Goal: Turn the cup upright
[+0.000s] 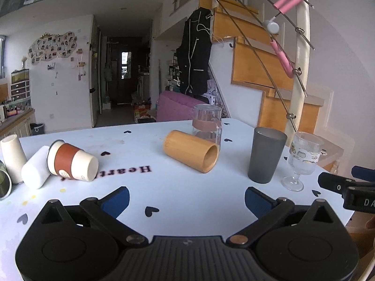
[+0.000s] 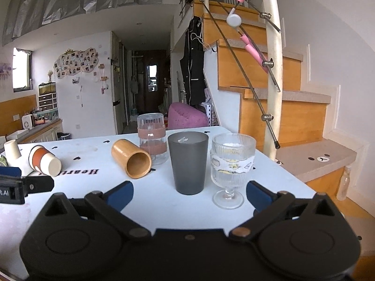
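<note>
A bamboo cup (image 1: 191,151) lies on its side mid-table, mouth toward me; it also shows in the right wrist view (image 2: 131,158). A white cup with an orange-brown sleeve (image 1: 71,161) lies on its side at the left, also seen in the right wrist view (image 2: 44,160). A plain white cup (image 1: 35,169) lies beside it. My left gripper (image 1: 186,199) is open and empty, hovering over the table short of the bamboo cup. My right gripper (image 2: 188,193) is open and empty, just in front of the grey tumbler (image 2: 188,162).
A grey tumbler (image 1: 266,154), a ribbed stemmed glass (image 1: 302,159) (image 2: 230,169) and a clear glass with a brown band (image 1: 207,125) (image 2: 152,138) stand upright. An inverted white cup (image 1: 11,158) and a metal cup (image 1: 3,182) sit far left. The table edge (image 2: 293,175) falls off at the right by the stairs.
</note>
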### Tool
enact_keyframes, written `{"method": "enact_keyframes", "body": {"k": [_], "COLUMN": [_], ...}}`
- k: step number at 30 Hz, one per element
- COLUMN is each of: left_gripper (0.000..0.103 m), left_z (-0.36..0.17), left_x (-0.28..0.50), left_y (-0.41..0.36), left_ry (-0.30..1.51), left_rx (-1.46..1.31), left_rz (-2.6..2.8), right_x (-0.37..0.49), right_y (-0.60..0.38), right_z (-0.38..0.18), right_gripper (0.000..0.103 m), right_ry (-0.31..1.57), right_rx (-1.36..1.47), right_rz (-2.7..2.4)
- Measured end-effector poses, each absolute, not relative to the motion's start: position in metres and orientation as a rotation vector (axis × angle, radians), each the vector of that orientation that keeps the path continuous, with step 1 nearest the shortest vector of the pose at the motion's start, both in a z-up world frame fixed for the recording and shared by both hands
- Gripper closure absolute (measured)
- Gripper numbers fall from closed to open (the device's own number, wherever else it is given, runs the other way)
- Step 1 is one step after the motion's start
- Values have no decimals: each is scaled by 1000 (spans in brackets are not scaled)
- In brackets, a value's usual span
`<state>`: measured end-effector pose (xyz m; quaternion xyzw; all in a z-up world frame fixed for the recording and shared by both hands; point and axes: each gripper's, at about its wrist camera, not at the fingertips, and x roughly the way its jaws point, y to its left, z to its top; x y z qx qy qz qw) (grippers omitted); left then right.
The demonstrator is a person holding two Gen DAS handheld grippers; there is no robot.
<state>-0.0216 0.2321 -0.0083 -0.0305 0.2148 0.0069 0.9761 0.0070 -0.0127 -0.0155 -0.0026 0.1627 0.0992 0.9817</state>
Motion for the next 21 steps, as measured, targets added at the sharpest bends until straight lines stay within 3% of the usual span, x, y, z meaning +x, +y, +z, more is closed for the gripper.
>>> {"method": "enact_keyframes", "body": {"k": [21], "left_gripper": [0], "left_z": [-9], "left_x": [-24], "left_y": [235], "left_ry": [439], "left_rx": [-90], "left_rz": [44], "right_x": [2], "right_y": [-9], "right_z": [-15], "right_gripper": [0], "right_ry": [329], "right_rx": [-35], "right_rz": [200]}}
